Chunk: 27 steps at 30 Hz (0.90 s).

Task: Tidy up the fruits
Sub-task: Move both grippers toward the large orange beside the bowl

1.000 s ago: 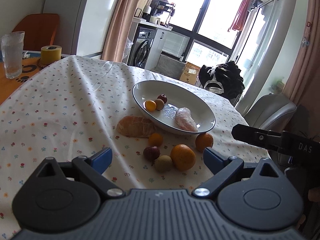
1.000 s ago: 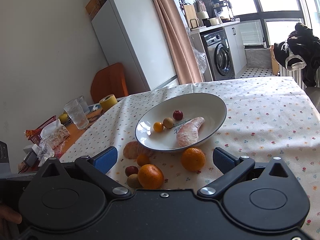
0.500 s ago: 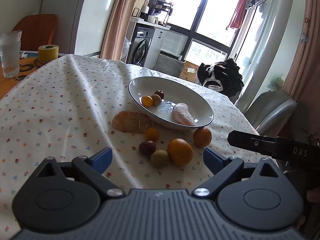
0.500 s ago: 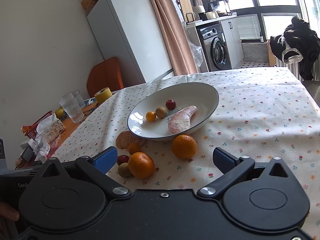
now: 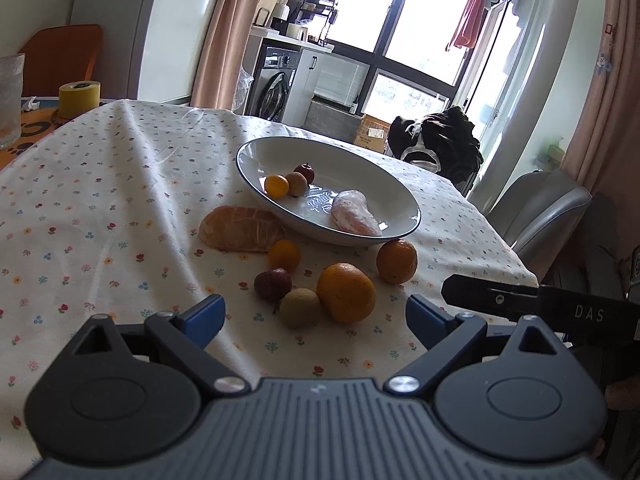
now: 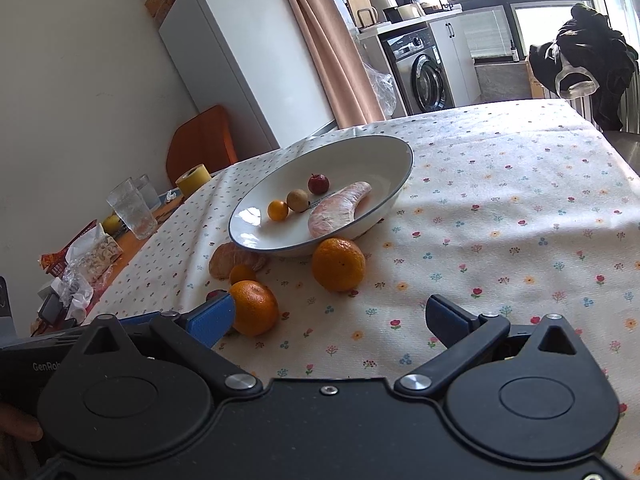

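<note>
A white bowl (image 5: 280, 148) (image 6: 352, 148) on the flowered cloth holds a pomelo segment (image 5: 354, 214) (image 6: 338, 210), a kumquat (image 5: 276, 186), a longan and a red fruit. In front of it lie a peeled orange half (image 5: 240, 228), a small kumquat (image 5: 284, 255), a lychee (image 5: 273, 284), a longan (image 5: 300, 307) and two mandarins (image 5: 346, 292) (image 5: 397, 261). My left gripper (image 5: 316, 316) is open just short of the longan and the near mandarin. My right gripper (image 6: 330, 316) is open near the table; its left fingertip (image 6: 212, 318) sits beside a mandarin (image 6: 254, 307), with the other mandarin (image 6: 338, 264) ahead.
A glass (image 6: 132, 208), a yellow tape roll (image 6: 193, 175) and wrappers (image 6: 80, 264) sit at the table's left end. A grey chair (image 5: 540, 208) stands beyond the right table edge. Open cloth lies right of the bowl (image 6: 520, 220).
Both grippers have moved forward and lower toward the fruit in front of the bowl, which now looks nearer. Both stay open. No fruit has moved.
</note>
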### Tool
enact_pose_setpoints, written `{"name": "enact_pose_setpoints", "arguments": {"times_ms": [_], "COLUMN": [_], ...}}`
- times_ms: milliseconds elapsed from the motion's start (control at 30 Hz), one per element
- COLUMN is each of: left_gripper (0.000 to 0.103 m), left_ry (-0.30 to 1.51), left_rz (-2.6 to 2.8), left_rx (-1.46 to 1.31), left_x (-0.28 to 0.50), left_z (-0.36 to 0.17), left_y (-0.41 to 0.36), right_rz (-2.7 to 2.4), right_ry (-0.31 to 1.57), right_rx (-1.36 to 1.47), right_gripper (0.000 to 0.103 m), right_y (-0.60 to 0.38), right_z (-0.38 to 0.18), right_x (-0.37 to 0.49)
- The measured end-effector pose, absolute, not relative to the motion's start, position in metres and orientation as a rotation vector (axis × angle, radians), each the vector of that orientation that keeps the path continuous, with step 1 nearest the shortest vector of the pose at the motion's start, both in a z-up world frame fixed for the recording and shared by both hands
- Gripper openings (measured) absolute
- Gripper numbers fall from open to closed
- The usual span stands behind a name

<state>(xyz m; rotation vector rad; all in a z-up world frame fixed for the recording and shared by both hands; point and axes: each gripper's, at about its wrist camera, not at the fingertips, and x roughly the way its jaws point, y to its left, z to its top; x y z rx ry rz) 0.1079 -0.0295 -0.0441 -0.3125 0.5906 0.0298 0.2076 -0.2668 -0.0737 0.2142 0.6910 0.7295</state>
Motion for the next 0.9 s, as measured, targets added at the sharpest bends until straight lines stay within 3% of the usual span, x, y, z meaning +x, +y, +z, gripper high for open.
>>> {"name": "enact_pose_setpoints", "arguments": {"times_ms": [167,367,500,900], "left_gripper": [0.091,0.080,0.067,0.057], "left_ry": [0.578,0.572,0.591,0.615], "left_rz": [0.036,0.015,0.007,-0.005], "left_rx": [-0.306,-0.295,-0.292,-0.290], "left_x": [0.114,0.125,0.135,0.156], "left_z": [-0.046,-0.044,-0.046,-0.051], "left_y": [-0.035,-0.044,-0.049,-0.053], "right_rz": [0.741,0.746,0.742,0.748], "right_ry": [0.666,0.668,0.686,0.720], "right_rx": [0.201,0.231,0.250,0.274], "right_gripper": [0.100,0.080,0.070,0.052], "right_y": [-0.268,-0.271,-0.273,-0.260], "right_z": [-0.075,-0.077,-0.080,-0.081], "right_x": [0.208,0.218,0.227,0.244]}}
